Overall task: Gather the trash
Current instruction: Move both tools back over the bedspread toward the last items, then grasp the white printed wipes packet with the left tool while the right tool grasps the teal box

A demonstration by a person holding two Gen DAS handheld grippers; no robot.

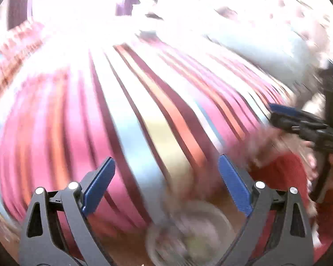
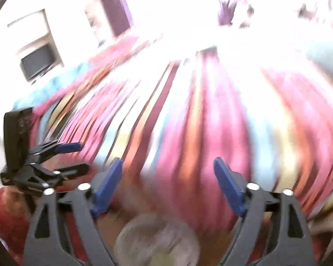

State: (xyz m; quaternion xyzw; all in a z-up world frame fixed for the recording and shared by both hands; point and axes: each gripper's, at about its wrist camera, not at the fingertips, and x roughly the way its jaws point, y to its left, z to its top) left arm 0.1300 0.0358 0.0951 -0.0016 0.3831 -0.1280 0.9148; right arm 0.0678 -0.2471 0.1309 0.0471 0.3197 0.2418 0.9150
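Observation:
Both views are smeared by motion blur. My left gripper (image 1: 166,177) stands open above a striped pink, orange and blue cloth (image 1: 126,115), with nothing between its blue pads (image 1: 98,186). Just below it is a round pale container (image 1: 188,232) with blurred grey and greenish contents. My right gripper (image 2: 168,177) is open too and holds nothing, over the same striped cloth (image 2: 188,122). The round container (image 2: 157,241) lies below its fingers. Each gripper shows in the other's view: the right gripper (image 1: 277,117) at the right edge, the left gripper (image 2: 77,158) at the left, open.
A red fabric (image 1: 277,177) lies beside the container, also seen as red fabric (image 2: 6,217) at the lower left. Far off are a dark screen (image 2: 37,62) and a dark door (image 2: 116,6) on a bright wall. The background is overexposed.

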